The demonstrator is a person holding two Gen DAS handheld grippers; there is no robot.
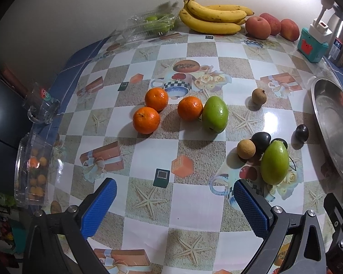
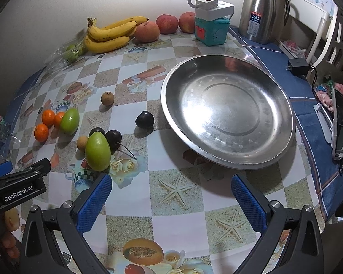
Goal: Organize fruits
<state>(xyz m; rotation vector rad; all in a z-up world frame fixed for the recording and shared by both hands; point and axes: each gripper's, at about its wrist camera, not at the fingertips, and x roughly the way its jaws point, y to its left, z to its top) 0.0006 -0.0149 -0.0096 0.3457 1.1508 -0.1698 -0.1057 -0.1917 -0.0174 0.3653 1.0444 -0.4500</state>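
Observation:
Three tangerines lie mid-table beside a green mango. A second green mango rests against dark plums and a tan longan; another plum and another longan lie apart. The steel plate holds nothing. My left gripper is open above the near tablecloth, short of the fruit. My right gripper is open too, in front of the plate, with the near mango just beyond its left finger. The left gripper's body shows at the left.
Bananas, peaches and a bag of green fruit line the back wall. A teal box with a power strip and a steel thermos stand back right. A glass mug and a clear box of small oranges sit at the left edge.

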